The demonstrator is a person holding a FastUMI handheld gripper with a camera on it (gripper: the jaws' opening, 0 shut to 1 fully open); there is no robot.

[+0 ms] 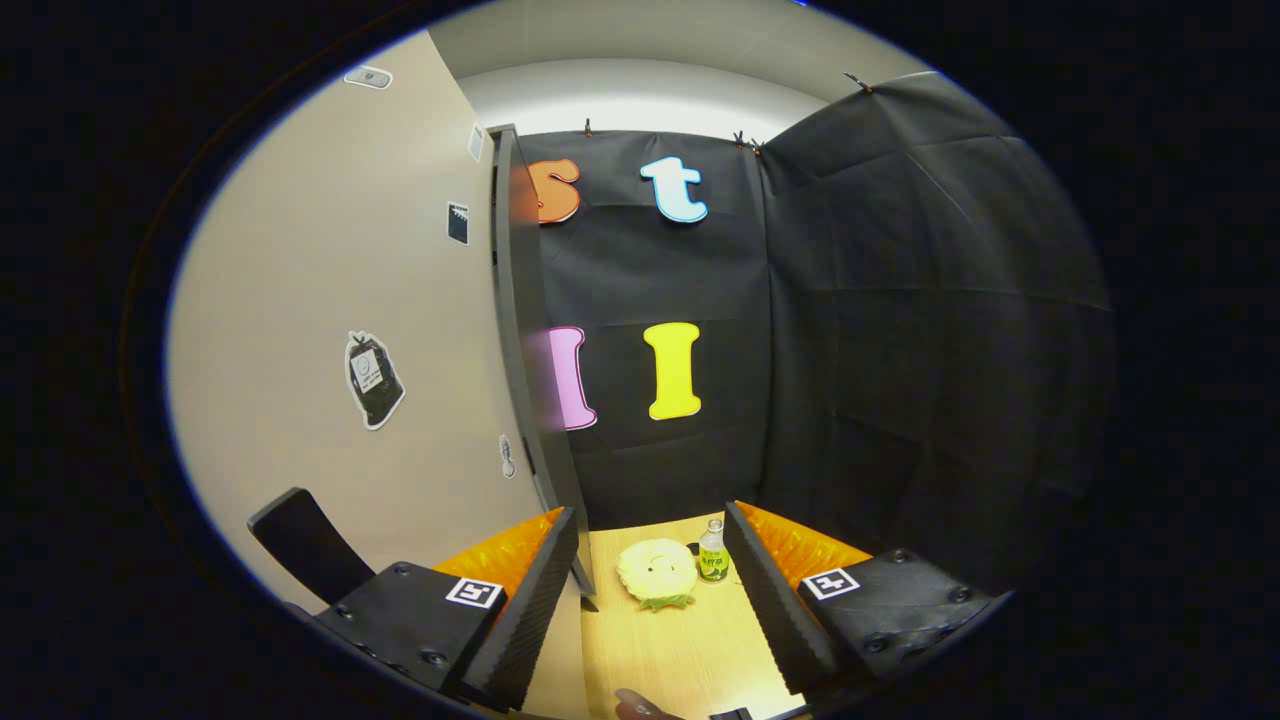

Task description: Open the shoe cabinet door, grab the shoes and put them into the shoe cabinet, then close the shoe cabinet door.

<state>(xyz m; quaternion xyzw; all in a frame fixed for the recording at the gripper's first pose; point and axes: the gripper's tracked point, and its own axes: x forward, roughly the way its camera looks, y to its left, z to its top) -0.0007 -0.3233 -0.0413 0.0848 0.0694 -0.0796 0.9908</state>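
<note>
My gripper (650,512) is open, its fingers wide apart with nothing between them. A tall beige panel (330,300) with several stickers, apparently the shoe cabinet's door or side, stands close on the left. Its dark edge (520,350) runs upright just ahead of the left fingertip. A black handle-like piece (305,545) juts from the panel low down, beside the left finger. Beyond the fingers lies a light wooden surface (680,640).
On the wooden surface, just past the fingertips, sit a yellow plush toy (657,573) and a small green bottle (712,552). Black cloth walls close in behind and to the right. A small rounded thing (640,705) that I cannot identify shows between the finger bases.
</note>
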